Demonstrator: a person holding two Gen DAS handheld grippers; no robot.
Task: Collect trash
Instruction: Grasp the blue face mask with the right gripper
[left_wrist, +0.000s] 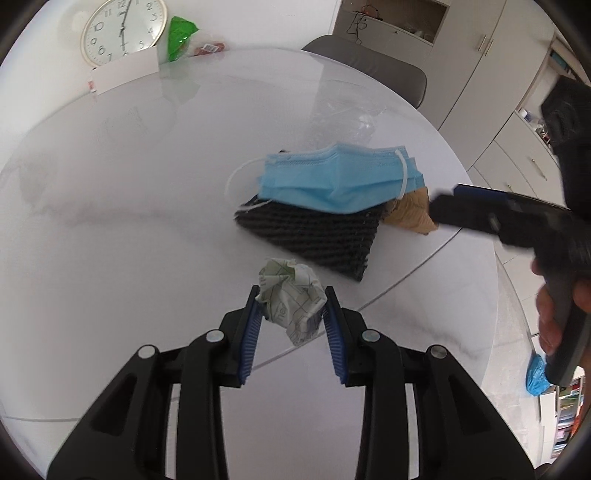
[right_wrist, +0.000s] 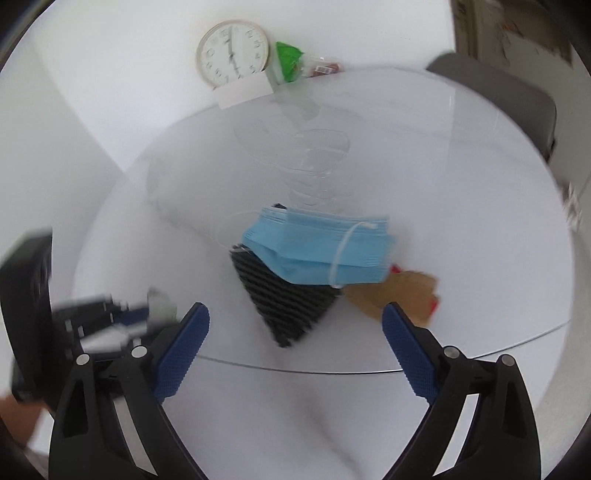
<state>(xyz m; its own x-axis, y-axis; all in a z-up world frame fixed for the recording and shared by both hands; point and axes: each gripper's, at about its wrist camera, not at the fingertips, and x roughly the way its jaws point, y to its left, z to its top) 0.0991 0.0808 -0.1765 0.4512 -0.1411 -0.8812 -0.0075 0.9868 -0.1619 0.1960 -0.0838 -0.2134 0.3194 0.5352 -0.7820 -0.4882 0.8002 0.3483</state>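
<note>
While the left gripper (left_wrist: 291, 306) points down at the white table (left_wrist: 129, 240), its blue pads (left_wrist: 251, 332) pinch a crumpled paper wad (left_wrist: 291, 299), which sits between the fingertips above the tabletop. Beyond it a blue mask (left_wrist: 332, 181) lies on a black ribbed mat (left_wrist: 314, 236), with a brown scrap (left_wrist: 412, 212) touching the mat's right side. The right gripper (left_wrist: 454, 203) reaches in from the right, a hand on its handle. A clock (left_wrist: 123, 31) leans at the table's far edge beside a green wrapper (left_wrist: 181, 35). From the right wrist, the right gripper (right_wrist: 295, 317) has its jaws spread wide with nothing between the pads, hovering before the mat (right_wrist: 291, 302), mask (right_wrist: 317, 251) and scrap (right_wrist: 395, 295). The left gripper (right_wrist: 122, 317) shows blurred at left.
</note>
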